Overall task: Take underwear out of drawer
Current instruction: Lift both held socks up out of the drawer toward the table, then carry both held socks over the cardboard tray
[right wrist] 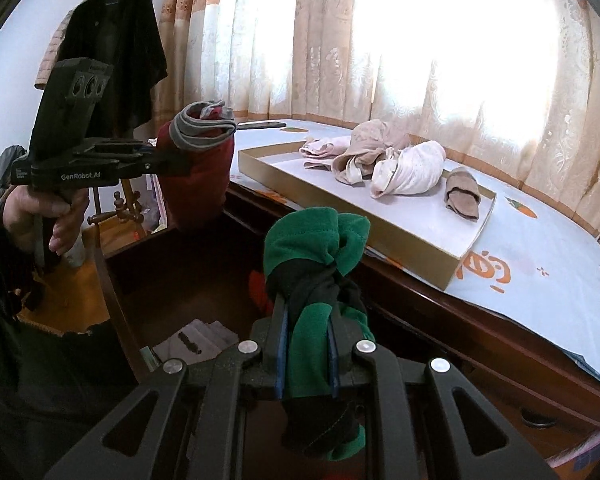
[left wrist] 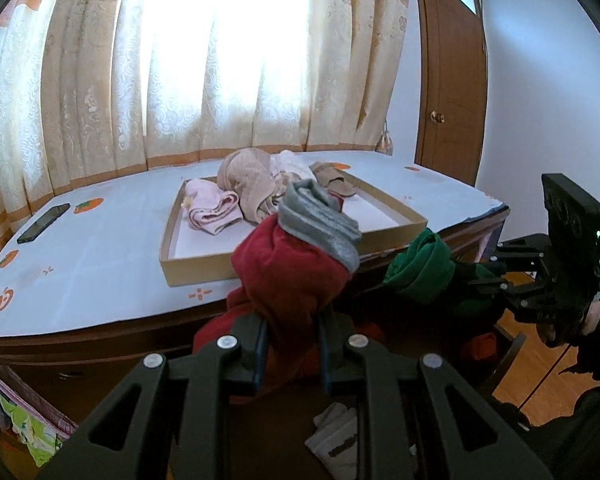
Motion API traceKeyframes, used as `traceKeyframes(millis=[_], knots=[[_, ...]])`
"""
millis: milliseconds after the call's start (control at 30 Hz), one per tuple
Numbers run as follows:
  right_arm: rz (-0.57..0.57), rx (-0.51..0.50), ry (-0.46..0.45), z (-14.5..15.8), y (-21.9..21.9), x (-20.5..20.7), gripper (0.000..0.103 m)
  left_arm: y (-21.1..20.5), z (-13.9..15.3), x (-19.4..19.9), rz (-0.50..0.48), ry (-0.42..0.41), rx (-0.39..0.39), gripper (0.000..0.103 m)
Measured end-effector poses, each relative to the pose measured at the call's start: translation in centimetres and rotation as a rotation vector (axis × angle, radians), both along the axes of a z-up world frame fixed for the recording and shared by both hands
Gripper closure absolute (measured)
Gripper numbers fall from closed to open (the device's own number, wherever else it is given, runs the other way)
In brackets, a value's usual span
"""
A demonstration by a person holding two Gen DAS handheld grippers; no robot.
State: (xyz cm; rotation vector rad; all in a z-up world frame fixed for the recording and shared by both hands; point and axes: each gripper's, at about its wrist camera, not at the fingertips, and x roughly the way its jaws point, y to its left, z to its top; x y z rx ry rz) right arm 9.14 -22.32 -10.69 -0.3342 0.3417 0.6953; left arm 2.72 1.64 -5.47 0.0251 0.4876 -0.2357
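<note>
The open dark wooden drawer (right wrist: 188,280) lies mostly in shadow; inside it a folded grey cloth (right wrist: 196,340) shows, but what the red patch (right wrist: 258,288) beside it is cannot be told. The bundled green and black underwear (right wrist: 316,248) hides the drawer's middle, and the rolled red underwear with grey waistband (left wrist: 296,264) hides the near wall of the shallow tan cardboard tray (left wrist: 396,204) above the drawer. The drawer's front runs off the picture.

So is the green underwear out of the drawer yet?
Out. The right gripper holds the green underwear in the air, above the open drawer.
</note>
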Motion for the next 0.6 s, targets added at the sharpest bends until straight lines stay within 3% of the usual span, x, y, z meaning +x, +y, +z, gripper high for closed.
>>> traceKeyframes(millis=[600], knots=[[-0.006, 0.021, -0.076, 3.2, 0.2, -0.9, 0.086, -1.4, 4.4, 1.3, -0.019, -0.087, 0.021, 0.085]])
